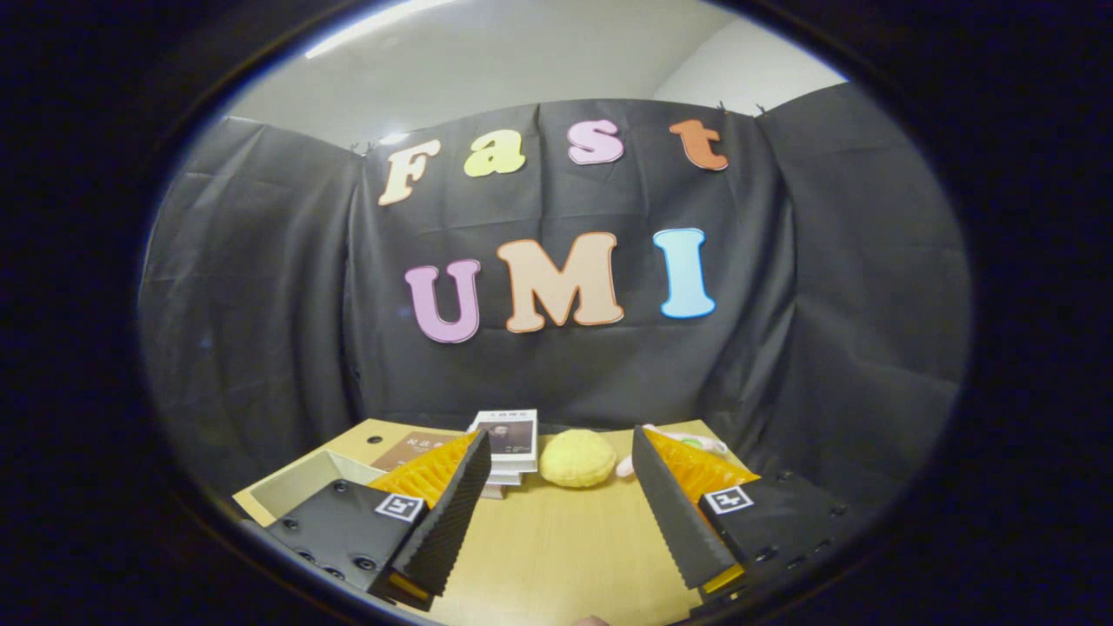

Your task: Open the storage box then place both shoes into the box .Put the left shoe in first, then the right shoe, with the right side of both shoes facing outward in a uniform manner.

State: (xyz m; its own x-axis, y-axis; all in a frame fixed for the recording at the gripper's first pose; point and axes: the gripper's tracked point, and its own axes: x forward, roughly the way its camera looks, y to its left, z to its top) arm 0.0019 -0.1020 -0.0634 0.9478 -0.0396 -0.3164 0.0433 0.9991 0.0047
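Your gripper (556, 487) is held level above the wooden table (556, 556), its fingers spread wide apart with nothing between them. What looks like the storage box (300, 487) lies to the left, just beyond the left finger: a pale, shallow, open-topped tray at the table's near-left corner, its long side running from near-left toward far-right. The finger hides much of it, so you can't be sure whether a lid is on, off, or hinged back, nor what lies inside.

The box sits off your line of reach. The fingers point straight toward the far edge, where a stack of books (509, 439) and a round yellow plush (576, 458) rest, with a small pink thing (696, 445) to the right behind the right finger. To work on the box you'd likely have to swing left and tilt down, since the opening faces up and the gripper looks forward over it.
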